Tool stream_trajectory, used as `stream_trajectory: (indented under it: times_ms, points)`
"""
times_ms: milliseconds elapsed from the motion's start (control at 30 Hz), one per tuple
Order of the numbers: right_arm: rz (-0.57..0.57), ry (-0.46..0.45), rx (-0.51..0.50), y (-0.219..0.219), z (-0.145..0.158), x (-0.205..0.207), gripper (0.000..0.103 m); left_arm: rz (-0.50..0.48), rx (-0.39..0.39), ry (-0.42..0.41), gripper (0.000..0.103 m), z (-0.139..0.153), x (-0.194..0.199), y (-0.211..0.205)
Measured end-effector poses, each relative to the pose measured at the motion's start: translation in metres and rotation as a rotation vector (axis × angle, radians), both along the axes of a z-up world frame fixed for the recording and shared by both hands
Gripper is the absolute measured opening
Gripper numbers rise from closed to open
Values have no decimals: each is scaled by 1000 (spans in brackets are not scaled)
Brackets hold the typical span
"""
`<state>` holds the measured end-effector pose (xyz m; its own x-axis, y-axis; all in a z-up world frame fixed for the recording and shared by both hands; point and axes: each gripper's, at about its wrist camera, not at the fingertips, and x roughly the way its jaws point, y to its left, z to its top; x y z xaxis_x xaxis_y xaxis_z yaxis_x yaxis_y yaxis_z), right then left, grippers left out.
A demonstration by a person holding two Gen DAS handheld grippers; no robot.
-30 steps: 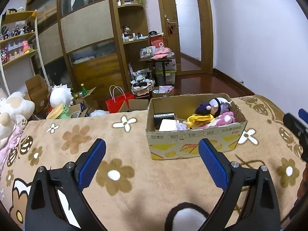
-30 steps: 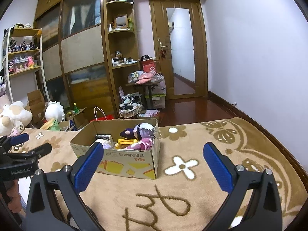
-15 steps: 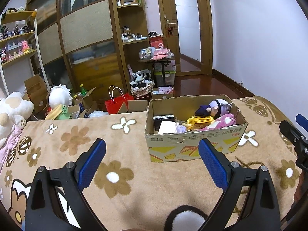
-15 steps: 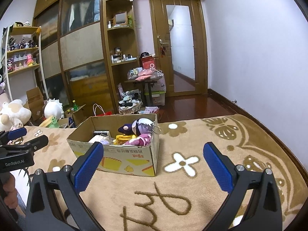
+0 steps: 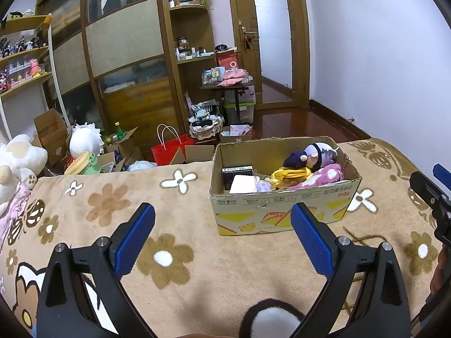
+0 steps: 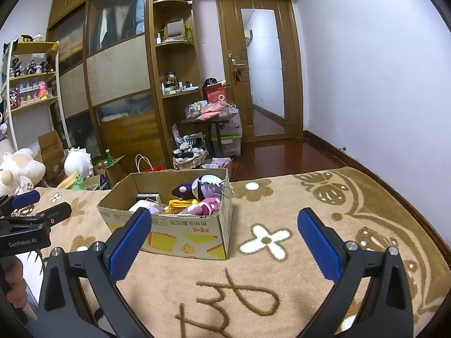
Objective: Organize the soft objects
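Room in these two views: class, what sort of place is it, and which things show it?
Probably a bedroom at home: a flower-patterned blanket like a bed cover, a tall wooden wardrobe, and shelves of figurines.

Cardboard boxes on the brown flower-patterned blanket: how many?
1: the open cardboard box of plush toys stands on the brown flower-patterned blanket, ahead of both open grippers. More boxes sit on the floor beyond.
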<state>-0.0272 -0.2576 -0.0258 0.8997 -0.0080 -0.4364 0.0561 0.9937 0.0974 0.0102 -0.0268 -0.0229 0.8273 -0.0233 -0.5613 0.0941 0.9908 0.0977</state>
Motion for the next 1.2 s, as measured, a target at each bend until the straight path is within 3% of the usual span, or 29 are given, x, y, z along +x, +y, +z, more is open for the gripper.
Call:
stream_trajectory:
  times_ms: [1200]
  points:
    - [0,0,0,-1,-2,0,103,-6,-4,4,96,-2,-1,0]
